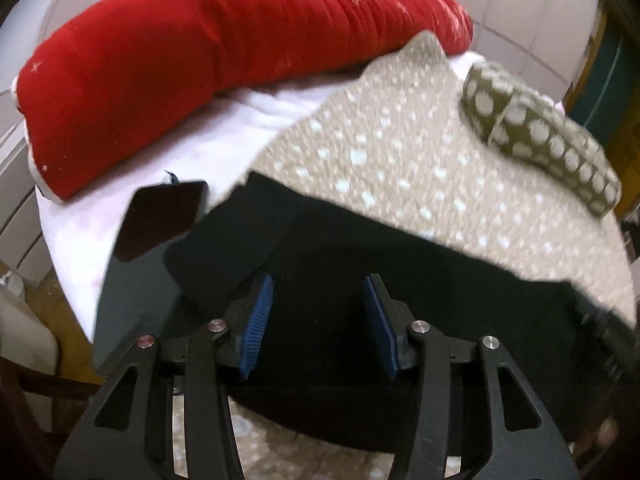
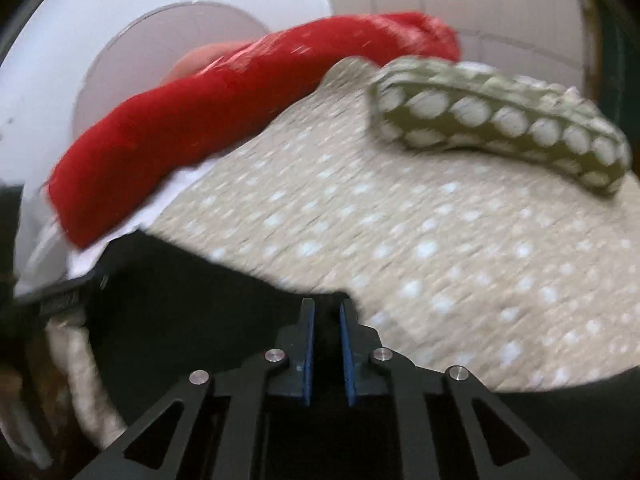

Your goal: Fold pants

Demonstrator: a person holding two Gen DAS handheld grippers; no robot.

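Observation:
The black pants [image 1: 400, 300] lie across the near part of a beige spotted bedcover [image 1: 400, 152]. My left gripper [image 1: 318, 284] is open just above the black cloth, with nothing between its blue pads. In the right wrist view the pants [image 2: 180, 304] spread to the left. My right gripper [image 2: 327, 308] is nearly closed, with black cloth of the pants between its pads at the edge nearest the bedcover [image 2: 400, 220].
A long red bolster [image 1: 200, 64] lies at the back of the bed and shows in the right wrist view [image 2: 200, 120]. An olive spotted cushion [image 1: 540, 132] lies at the right [image 2: 500, 120]. A dark phone [image 1: 160, 216] rests on the white sheet. Tiled wall behind.

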